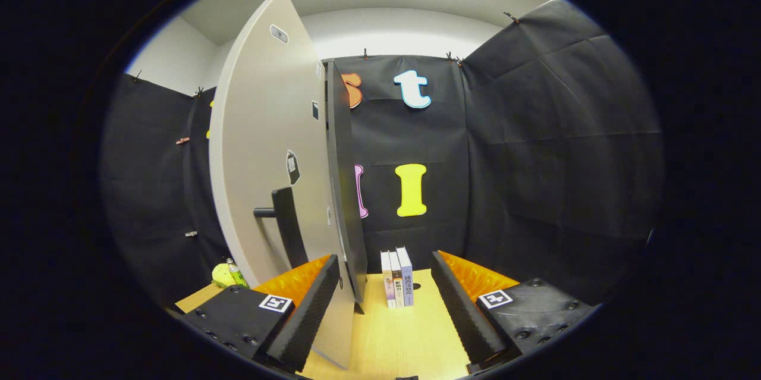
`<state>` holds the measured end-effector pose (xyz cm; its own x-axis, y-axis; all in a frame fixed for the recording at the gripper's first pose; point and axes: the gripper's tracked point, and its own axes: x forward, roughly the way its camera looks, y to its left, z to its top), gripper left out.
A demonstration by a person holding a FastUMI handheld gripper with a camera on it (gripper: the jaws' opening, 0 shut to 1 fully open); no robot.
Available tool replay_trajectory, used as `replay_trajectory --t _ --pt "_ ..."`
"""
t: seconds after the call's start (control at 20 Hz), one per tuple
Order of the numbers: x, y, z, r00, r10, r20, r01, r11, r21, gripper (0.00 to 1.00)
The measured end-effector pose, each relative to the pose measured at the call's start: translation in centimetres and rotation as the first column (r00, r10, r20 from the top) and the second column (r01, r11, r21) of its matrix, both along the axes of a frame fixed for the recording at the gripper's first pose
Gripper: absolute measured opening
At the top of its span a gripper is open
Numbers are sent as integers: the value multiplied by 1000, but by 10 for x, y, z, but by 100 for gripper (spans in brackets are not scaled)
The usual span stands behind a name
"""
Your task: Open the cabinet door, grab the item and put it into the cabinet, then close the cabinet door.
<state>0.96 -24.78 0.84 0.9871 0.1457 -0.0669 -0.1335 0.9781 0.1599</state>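
A tall grey cabinet stands at the left of the wooden table, and its door point(267, 148) is swung open toward me. A dark bar handle point(285, 225) sticks out of the door's face. The door's lower edge reaches down beside my left finger. Three books point(397, 279) stand upright on the table point(392, 338), just beyond the fingertips and slightly left of the gap's middle. My gripper point(386, 297) is open, with nothing between its fingers. The cabinet's inside is hidden behind the door.
A small yellow-green toy and a little bottle point(229, 275) sit on the table at the far left, beyond the door. Black cloth walls close the booth on three sides.
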Motion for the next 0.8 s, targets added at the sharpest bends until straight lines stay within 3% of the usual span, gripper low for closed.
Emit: replay_trajectory --t 0.15,0.6,0.8 --pt "13 11 -3 1000 15 -6 -15 1000 -27 98" --pt "11 23 7 996 -77 46 81 994 -79 97" --pt "2 69 3 1000 -22 17 23 998 -63 97"
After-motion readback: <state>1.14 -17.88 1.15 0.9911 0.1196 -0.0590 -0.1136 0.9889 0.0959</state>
